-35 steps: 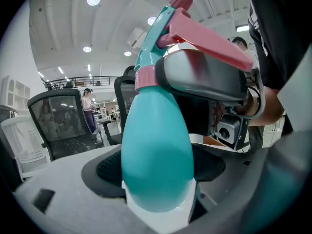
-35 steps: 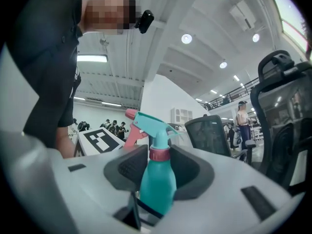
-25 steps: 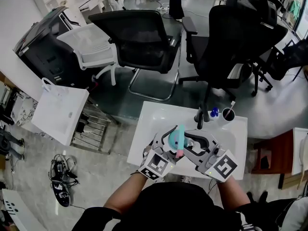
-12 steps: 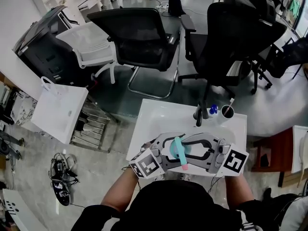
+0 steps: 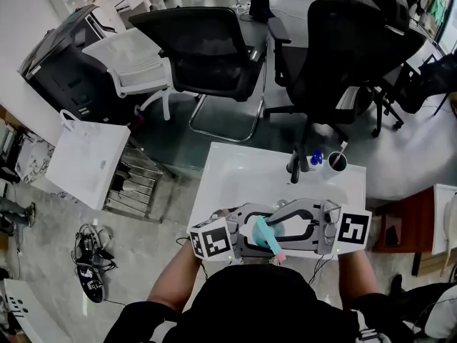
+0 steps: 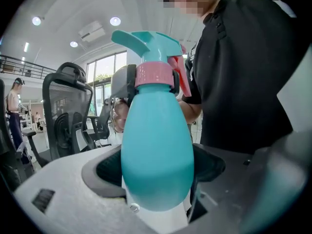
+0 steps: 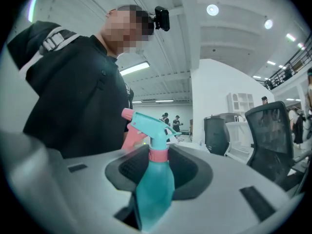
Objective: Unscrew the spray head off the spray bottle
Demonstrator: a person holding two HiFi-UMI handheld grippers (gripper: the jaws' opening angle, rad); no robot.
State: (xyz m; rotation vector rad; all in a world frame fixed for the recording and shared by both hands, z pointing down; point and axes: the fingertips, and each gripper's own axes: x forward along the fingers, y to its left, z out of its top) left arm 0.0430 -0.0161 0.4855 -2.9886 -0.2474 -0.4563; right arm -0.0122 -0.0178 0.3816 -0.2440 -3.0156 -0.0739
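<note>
A teal spray bottle (image 5: 263, 232) with a pink collar and pink trigger hangs between both grippers, close to the person's body above the near edge of the white table (image 5: 243, 170). My left gripper (image 5: 246, 233) is shut on the bottle's round body (image 6: 156, 155). My right gripper (image 5: 285, 227) comes in from the opposite side. Its dark pads are shut on the pink collar (image 7: 158, 155) just under the teal spray head (image 7: 148, 126). In the head view the bottle lies tilted, with the trigger end (image 5: 280, 257) toward the person.
A cup with pens (image 5: 337, 164), a small blue item (image 5: 316, 159) and a black upright object (image 5: 294, 168) stand at the table's far right. Two black office chairs (image 5: 207, 41) (image 5: 343, 48) stand beyond the table. A white bag (image 5: 86, 159) sits at the left on the floor.
Both grippers have drawn the bottle back toward the person and swung to face each other. The bottle has tipped over, its trigger end now pointing at the person.
</note>
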